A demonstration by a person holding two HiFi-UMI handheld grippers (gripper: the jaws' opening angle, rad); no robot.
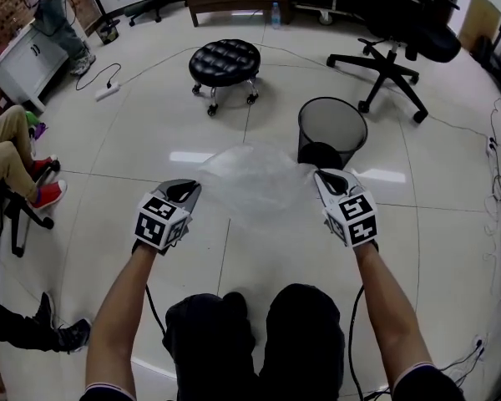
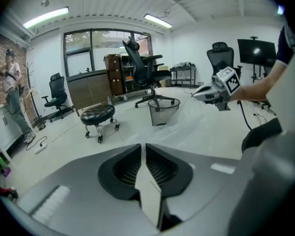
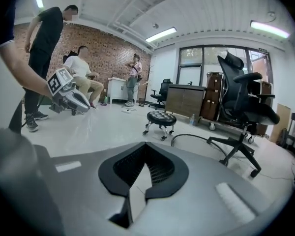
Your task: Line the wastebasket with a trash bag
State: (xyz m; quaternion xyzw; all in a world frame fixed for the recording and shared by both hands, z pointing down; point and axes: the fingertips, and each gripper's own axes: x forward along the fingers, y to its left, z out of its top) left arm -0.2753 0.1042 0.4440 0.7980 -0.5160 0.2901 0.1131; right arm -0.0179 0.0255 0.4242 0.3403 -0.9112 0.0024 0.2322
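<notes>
Clear film — one trash bag (image 1: 255, 182), left tool (image 1: 192, 188) and right tool (image 1: 321, 175) both clamped on it, one wastebasket (image 1: 332, 124) beyond.

The glossy pale tiled floor (image 1: 134, 153) carries everything. In the head view a black mesh wastebasket (image 1: 332, 128) stands upright on it at about 2 o'clock from the middle. From the wastebasket, a black tufted stool (image 1: 225, 62) on casters stands at 10 o'clock, well apart, and an office chair (image 1: 394, 72) on its star base at 2 o'clock. A white power strip (image 1: 107, 91) lies at 9 o'clock from the stool, and a bottle (image 1: 275, 14) stands far off at 12 o'clock.
</notes>
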